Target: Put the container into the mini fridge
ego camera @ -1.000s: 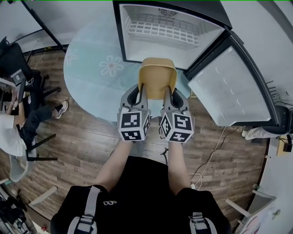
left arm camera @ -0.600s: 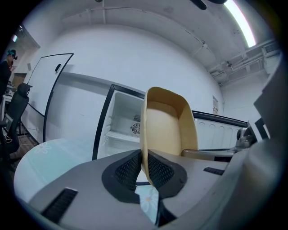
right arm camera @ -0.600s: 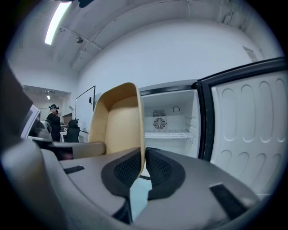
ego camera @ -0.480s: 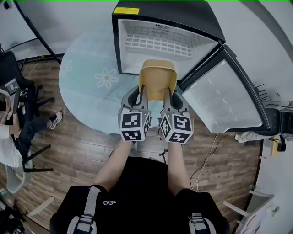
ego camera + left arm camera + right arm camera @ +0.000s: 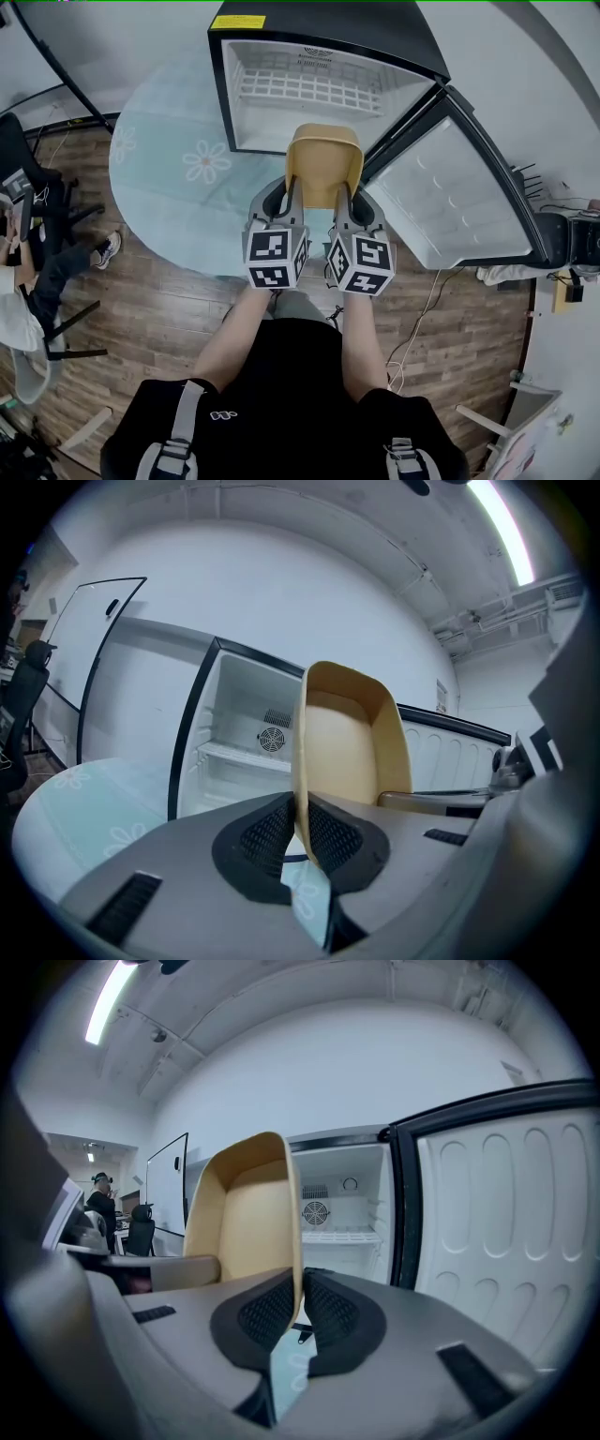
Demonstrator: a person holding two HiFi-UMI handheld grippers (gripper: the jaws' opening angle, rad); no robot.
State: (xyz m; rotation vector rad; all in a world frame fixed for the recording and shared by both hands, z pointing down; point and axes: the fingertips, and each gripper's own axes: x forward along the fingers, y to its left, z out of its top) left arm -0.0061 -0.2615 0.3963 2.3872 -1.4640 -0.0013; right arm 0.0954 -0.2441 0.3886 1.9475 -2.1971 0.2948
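Container (image 5: 323, 164) lengthwise toward mini fridge (image 5: 319, 89) (mouth up).

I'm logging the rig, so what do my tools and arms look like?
The left tool and right tool are grey, with black mesh pads and a cube of black-and-white square markers on each. The arms are bare below a black top with grey straps.

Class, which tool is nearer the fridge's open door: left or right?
Right. The right tool grips the container on the side facing the door; the left tool grips its far side.
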